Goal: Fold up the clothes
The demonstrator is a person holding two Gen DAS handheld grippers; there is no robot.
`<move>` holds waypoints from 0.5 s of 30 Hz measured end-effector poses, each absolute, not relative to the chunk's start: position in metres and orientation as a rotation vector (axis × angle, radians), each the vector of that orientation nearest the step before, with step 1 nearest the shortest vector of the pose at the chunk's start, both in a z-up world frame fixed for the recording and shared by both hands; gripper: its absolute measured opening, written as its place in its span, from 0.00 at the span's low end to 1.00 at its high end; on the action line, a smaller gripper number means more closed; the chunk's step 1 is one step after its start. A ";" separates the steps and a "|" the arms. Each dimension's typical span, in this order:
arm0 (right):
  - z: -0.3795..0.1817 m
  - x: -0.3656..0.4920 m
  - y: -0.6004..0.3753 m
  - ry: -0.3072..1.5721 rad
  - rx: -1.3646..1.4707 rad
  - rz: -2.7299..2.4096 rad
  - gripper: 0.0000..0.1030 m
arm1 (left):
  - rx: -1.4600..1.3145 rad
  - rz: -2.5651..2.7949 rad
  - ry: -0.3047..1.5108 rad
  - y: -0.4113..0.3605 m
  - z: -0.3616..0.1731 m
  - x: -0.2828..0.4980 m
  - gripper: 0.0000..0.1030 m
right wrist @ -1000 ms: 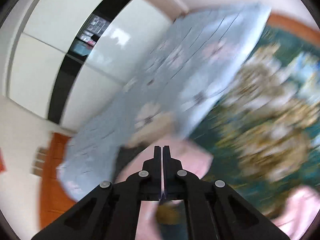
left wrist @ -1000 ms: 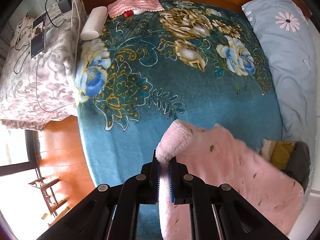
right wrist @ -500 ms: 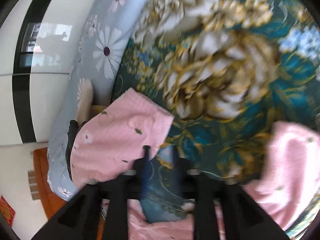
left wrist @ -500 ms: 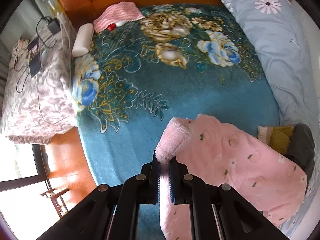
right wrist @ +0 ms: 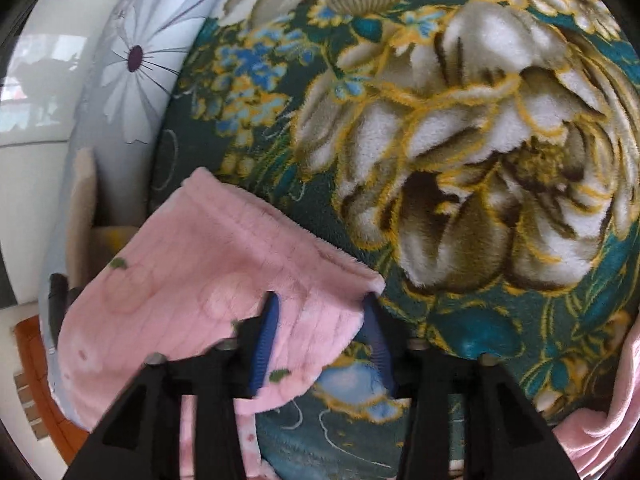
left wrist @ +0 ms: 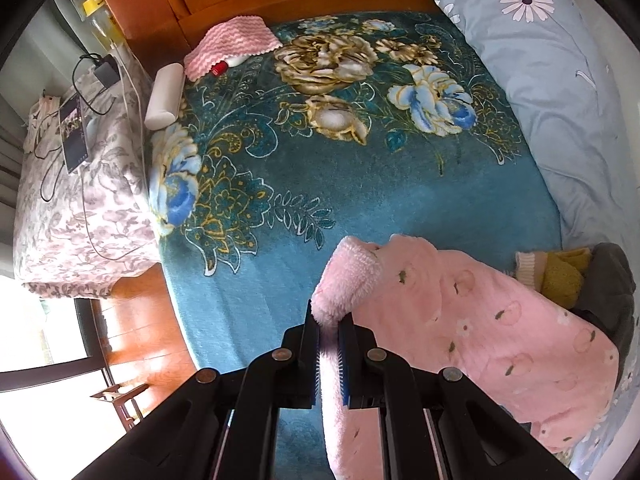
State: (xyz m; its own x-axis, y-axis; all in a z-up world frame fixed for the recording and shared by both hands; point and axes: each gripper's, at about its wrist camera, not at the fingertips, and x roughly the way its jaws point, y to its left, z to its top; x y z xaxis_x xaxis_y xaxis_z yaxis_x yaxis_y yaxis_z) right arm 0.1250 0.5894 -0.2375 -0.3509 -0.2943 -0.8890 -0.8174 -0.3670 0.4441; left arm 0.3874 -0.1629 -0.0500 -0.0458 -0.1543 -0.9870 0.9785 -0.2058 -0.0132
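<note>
Bed, teal floral blanket [left wrist: 360, 184]: pink fleece garment [left wrist: 500, 320] pinched by left tool [left wrist: 329, 322]; right tool [right wrist: 320, 320], spread wide, should clamp the hem squarely.

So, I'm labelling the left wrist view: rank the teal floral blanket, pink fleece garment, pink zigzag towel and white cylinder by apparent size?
1. teal floral blanket
2. pink fleece garment, though it lies nearest the camera, which inflates it
3. pink zigzag towel
4. white cylinder

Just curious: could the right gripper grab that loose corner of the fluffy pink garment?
Probably yes. The right gripper is open, its fingers astride the fluffy pink garment corner, nothing between.
</note>
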 end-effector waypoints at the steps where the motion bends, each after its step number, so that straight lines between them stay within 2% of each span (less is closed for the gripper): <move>1: -0.231 0.127 0.593 1.452 -1.467 1.782 0.00 | 1.216 -1.450 1.008 -0.163 -0.050 0.387 0.08; 6: -0.200 0.137 0.609 1.421 -1.407 1.863 0.00 | 1.196 -1.448 1.016 -0.164 -0.051 0.387 0.08; 9: -0.162 0.164 0.640 1.334 -1.355 1.969 0.00 | 1.196 -1.441 1.013 -0.164 -0.055 0.388 0.08; 15: -0.175 0.173 0.655 1.378 -1.436 1.970 0.03 | 1.202 -1.417 1.015 -0.156 -0.058 0.389 0.08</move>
State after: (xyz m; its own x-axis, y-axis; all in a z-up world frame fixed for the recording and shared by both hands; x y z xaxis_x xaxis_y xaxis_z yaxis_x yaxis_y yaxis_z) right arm 0.1730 0.6551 -0.1750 -0.4318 -0.2550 -0.8652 -0.7254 -0.4719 0.5011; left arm 0.3885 -0.1558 -0.0578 -0.0297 -0.1585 -0.9869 0.9853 -0.1706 -0.0023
